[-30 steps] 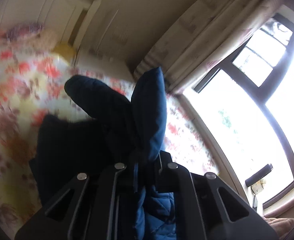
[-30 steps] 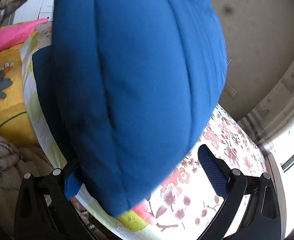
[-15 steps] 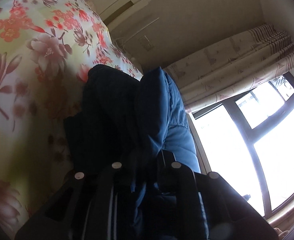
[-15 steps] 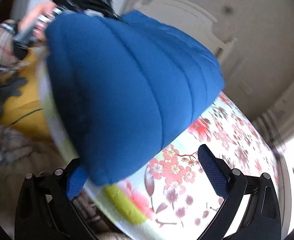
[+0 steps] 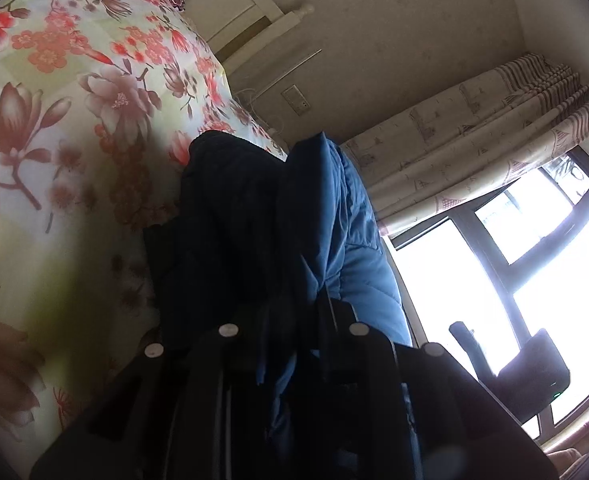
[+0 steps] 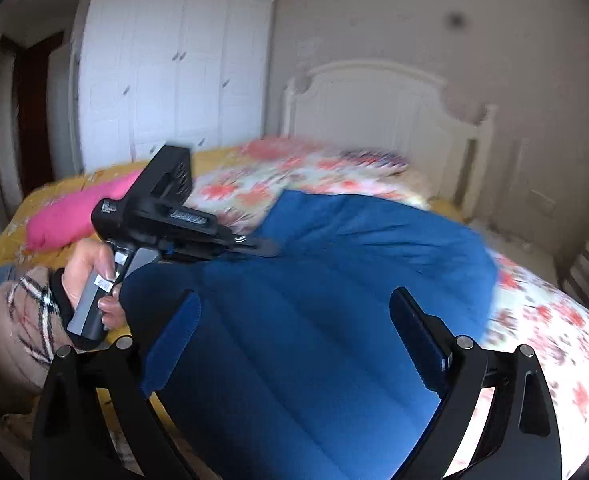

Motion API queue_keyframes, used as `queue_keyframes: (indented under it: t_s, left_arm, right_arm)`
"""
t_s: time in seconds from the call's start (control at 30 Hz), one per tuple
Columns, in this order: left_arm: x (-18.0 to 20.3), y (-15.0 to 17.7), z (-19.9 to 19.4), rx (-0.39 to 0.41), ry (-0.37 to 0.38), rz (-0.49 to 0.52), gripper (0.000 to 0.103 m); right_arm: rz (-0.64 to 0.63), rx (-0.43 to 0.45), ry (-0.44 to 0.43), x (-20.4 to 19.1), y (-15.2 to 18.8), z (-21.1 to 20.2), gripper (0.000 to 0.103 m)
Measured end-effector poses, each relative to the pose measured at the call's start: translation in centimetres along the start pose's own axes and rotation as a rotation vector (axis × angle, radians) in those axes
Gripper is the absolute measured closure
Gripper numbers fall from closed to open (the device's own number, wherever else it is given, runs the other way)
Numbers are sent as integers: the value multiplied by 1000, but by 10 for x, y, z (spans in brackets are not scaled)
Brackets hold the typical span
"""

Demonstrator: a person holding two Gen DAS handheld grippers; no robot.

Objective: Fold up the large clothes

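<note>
Now the left gripper [image 5: 294, 312] pinches a fold of the quilted blue padded jacket [image 6: 314, 320] – jaws just easing apart – while the right gripper [image 6: 294, 340] gapes wide, closing slightly.

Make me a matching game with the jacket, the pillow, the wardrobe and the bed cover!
Things:
1. puffy jacket
2. pillow
3. wardrobe
4. bed cover

Looks:
A. white, with doors
B. blue and quilted
C. flowers all over
D. bright pink

Pairs: 1-B, 2-D, 3-A, 4-C
</note>
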State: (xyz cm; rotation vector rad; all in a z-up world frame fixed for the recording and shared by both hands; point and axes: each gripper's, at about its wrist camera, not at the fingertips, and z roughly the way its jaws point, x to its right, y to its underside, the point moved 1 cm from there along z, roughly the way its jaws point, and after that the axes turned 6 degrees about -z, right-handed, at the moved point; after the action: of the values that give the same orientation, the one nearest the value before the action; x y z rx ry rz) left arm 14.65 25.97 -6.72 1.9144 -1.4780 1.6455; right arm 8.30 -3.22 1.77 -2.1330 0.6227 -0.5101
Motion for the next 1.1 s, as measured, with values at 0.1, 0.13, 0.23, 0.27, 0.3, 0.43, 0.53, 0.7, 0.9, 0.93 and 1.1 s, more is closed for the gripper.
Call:
queue_keyframes:
  t_s: [0.1,0.13,0.23,0.27,0.3,0.43,0.53,0.7,0.9,0.93,1.1]
  left_arm:
    - [-3,2,-2,2,-10,2,79]
    - [-3,4,-4,3,-31,8,69]
    - [1,3,-23,47,-152,28,44]
    - [6,2,-29,68,-186,41,43]
    - [20,1,-39,110,-237,82,42]
    - [90,-3,-55,231,-250,264,10]
    - [139,-9,-29,210,-293,407,4]
    - [120,-30,48,46,-470,386,5]
    - [-1,-42,73,-59,-387,38,2]
    - [-1,-40,70,-51,-405,45,2]
    - [3,-33,68,-44,-458,75,2]
  right_arm:
    - [-223,-139,53,-44,19,42,9]
    - [-266,-146,80,-52,24,43,9]
    - [-240,-166,48,-45,24,42,9]
    - [-231,-167,41,-43,24,43,9]
    - [-232,-170,41,-42,25,43,9]
    - [-267,-173,71,-48,26,44,9]
    - [-261,-167,70,-48,27,43,9]
    - [-266,-154,77,-53,30,48,9]
    - [-301,-147,63,-59,29,50,9]
    - [-295,-142,38,-58,28,48,9]
    - [-180,-60,-40,-7,13,19,30]
